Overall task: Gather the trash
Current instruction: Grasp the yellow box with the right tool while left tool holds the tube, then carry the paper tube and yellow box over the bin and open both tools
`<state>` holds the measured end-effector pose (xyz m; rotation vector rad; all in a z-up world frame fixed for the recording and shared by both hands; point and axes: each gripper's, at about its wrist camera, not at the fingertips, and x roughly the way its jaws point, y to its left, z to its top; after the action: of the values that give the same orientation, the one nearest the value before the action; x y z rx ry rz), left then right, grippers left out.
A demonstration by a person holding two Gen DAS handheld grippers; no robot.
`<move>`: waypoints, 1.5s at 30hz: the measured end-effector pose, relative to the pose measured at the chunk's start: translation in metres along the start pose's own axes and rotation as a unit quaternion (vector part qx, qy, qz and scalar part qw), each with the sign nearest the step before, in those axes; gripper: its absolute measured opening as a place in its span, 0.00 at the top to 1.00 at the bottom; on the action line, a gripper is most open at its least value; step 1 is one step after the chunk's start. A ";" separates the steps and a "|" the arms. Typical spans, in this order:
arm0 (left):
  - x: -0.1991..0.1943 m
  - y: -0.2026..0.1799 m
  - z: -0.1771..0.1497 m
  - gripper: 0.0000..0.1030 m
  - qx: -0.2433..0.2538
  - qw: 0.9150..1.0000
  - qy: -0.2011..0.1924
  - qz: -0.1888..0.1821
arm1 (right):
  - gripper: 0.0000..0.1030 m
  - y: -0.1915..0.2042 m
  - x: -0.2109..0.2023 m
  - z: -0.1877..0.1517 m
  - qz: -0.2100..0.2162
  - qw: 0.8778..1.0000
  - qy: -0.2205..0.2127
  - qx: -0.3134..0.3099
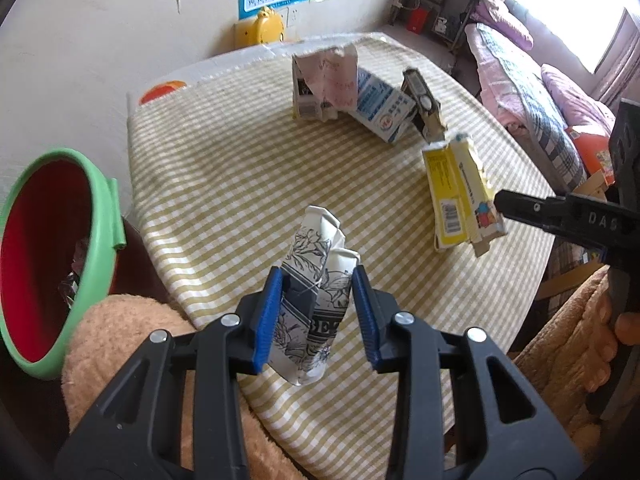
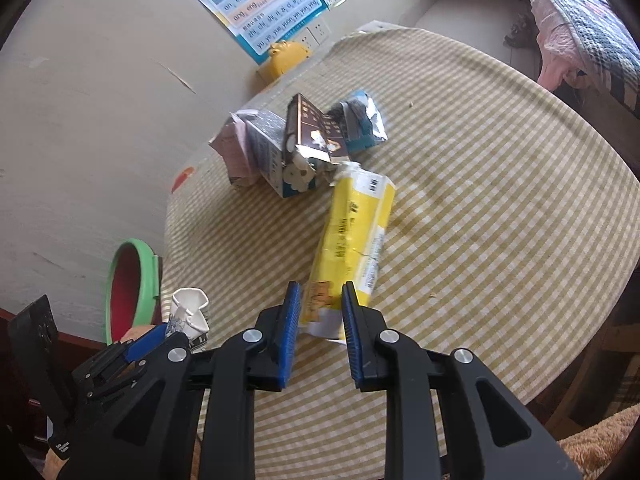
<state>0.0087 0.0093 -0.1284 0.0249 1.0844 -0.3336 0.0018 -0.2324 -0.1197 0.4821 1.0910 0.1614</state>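
Observation:
My left gripper is shut on a crumpled white carton with black flower print, held upright just above the near table edge. The right wrist view shows that carton at lower left, in the left gripper. My right gripper is shut on the near end of a yellow carton, whose far end points away over the cloth. In the left wrist view the yellow carton hangs tilted from the right gripper. A red bin with a green rim stands left of the table, some trash inside.
A round table under a yellow checked cloth carries a pile at its far side: pink paper, a blue-white carton, a brown carton. A bed lies to the right. Fluffy orange fabric sits below the grippers.

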 end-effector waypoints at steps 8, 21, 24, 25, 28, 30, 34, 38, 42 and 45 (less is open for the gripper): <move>-0.024 0.006 0.006 0.66 -0.017 0.999 -0.034 0.001 | 0.26 -0.006 0.006 0.005 -0.029 0.999 -0.022 0.026; -0.056 -0.002 0.013 0.66 -0.009 0.997 -0.074 0.000 | 0.15 -0.029 0.048 0.024 -0.119 0.992 0.011 0.041; -0.061 -0.002 0.014 0.66 -0.012 0.997 -0.081 0.002 | 0.35 -0.028 0.047 0.023 -0.120 0.992 0.013 0.035; -0.063 -0.002 0.015 0.66 -0.012 0.996 -0.084 0.004 | 0.49 -0.029 0.045 0.020 -0.118 0.992 0.016 0.033; -0.069 -0.002 0.015 0.66 -0.010 0.995 -0.094 0.012 | 0.50 -0.026 0.038 0.013 -0.101 0.994 0.017 0.030; -0.073 0.000 0.016 0.66 -0.011 0.995 -0.099 0.015 | 0.50 -0.018 0.026 0.007 -0.086 0.996 0.006 0.027; -0.077 0.004 0.017 0.66 -0.018 0.994 -0.106 0.016 | 0.50 -0.007 0.001 0.001 -0.072 0.997 -0.024 0.019; -0.076 0.010 0.016 0.66 -0.024 0.994 -0.105 0.014 | 0.50 0.007 -0.014 -0.003 -0.052 0.998 -0.038 0.024; -0.075 0.018 0.015 0.66 -0.037 0.994 -0.104 0.012 | 0.50 0.033 -0.020 -0.009 -0.036 0.999 -0.041 0.002; -0.073 0.023 0.014 0.66 -0.043 0.994 -0.103 0.013 | 0.50 0.055 -0.022 -0.011 -0.027 0.998 -0.045 -0.024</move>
<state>-0.0035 0.0474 -0.0612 -0.0712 0.8922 -0.2594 -0.0120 -0.1879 -0.0810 0.4137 1.0082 0.1171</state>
